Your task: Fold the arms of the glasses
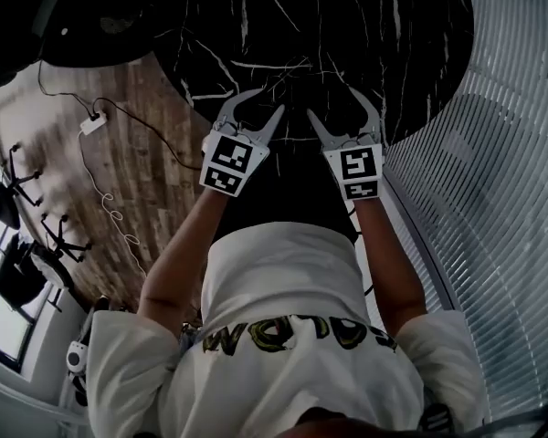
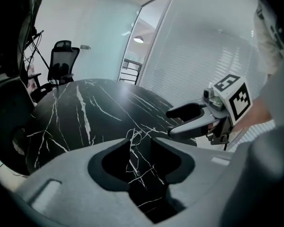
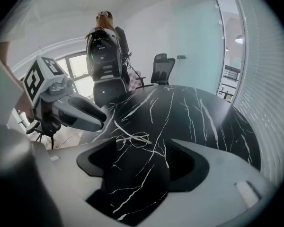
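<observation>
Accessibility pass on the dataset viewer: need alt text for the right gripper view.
Thin wire-framed glasses lie on a black, white-veined marble table, just beyond the open, empty grey jaws of the right gripper. The left gripper hovers at the left, clear of the glasses. Black office chairs stand behind the table.

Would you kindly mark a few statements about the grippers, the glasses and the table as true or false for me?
1. The left gripper and the right gripper both have their jaws apart with nothing between them. True.
2. The right gripper is holding the glasses. False: they lie on the table, free of both grippers.
3. The table is plain white. False: it is black with white veins.
4. An office chair stands beyond the table. True.
</observation>
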`<state>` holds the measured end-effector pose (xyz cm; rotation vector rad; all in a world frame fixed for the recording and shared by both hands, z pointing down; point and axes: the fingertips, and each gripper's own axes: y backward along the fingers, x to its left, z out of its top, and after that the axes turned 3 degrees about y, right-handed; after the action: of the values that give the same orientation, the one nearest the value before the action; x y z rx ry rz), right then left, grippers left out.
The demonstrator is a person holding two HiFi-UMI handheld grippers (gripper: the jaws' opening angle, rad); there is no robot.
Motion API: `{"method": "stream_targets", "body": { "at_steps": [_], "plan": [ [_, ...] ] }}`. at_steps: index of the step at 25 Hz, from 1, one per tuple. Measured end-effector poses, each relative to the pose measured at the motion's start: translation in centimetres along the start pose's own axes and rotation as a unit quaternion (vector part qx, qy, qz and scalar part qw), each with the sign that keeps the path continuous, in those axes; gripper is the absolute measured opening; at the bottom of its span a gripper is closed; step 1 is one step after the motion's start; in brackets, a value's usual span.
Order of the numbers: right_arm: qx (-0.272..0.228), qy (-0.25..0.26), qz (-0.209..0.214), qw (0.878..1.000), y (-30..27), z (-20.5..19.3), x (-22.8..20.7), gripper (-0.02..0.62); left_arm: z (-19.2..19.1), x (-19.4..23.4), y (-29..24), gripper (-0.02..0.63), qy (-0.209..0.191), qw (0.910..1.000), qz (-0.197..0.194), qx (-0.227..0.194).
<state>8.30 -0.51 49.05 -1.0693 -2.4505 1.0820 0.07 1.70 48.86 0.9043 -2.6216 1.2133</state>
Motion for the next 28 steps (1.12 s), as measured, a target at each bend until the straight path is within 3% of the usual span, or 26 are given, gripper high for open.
{"method": "stream_targets", "body": {
  "at_steps": [9, 15, 28],
  "plan": [
    [-0.081, -0.028, 0.013, 0.996, 7.3, 7.5, 0.5, 0.304, 6.7, -2.9, 6.7, 0.135, 0.011, 0.9967, 0.02, -0.078],
    [-0.12, -0.042, 0.032, 0.991, 11.6, 11.9, 1.9, 0.285, 11.0, -5.8, 10.7, 0.133, -0.001, 0.9929, 0.012, -0.118],
    [-0.226, -0.054, 0.048, 0.971, 20.5, 21.0, 4.9, 0.178, 18.1, -9.8, 18.5, 0.107, 0.017, 0.9738, 0.018, -0.226]
  ]
}}
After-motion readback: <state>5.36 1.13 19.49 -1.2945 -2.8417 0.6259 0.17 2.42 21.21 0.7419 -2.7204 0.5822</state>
